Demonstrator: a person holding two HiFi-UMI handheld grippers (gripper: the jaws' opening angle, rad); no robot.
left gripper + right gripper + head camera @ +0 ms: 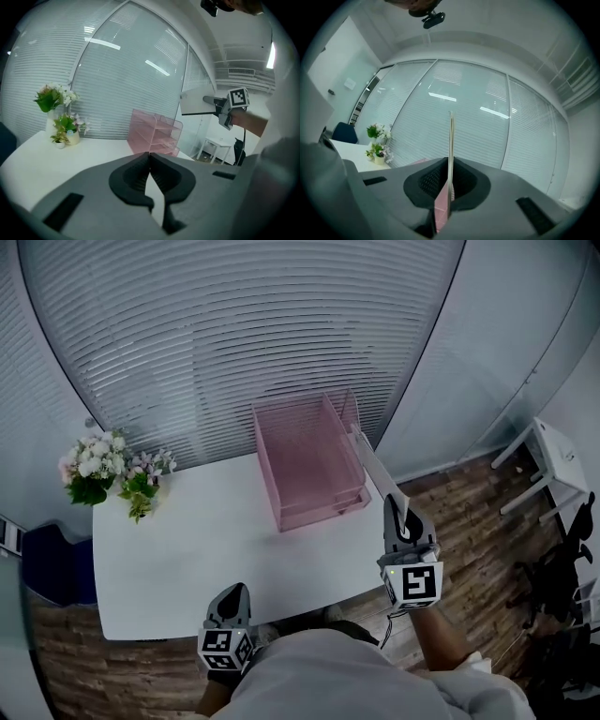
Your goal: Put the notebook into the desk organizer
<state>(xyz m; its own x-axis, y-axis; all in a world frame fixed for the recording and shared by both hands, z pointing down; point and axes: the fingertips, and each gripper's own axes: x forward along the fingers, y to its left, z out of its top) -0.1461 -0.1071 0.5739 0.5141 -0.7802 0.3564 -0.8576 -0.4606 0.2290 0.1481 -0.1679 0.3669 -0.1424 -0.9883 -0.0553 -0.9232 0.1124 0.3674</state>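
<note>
A pink mesh desk organizer (309,460) stands at the back right of the white table (178,540); it also shows in the left gripper view (154,133). My right gripper (395,505) is shut on a thin notebook (373,465), held in the air over the table's right edge, beside the organizer's right side. The notebook (451,140) shows edge-on, upright between the right gripper's (449,180) jaws. From the left gripper view, the notebook (199,101) looks flat and level. My left gripper (234,592) is shut and empty at the table's front edge, its jaws (150,159) meeting.
A vase of flowers (108,470) stands at the table's back left corner. Slatted blinds run behind the table. A white side table (553,460) and a black chair (562,568) stand on the wood floor at right. A blue seat (56,563) is at left.
</note>
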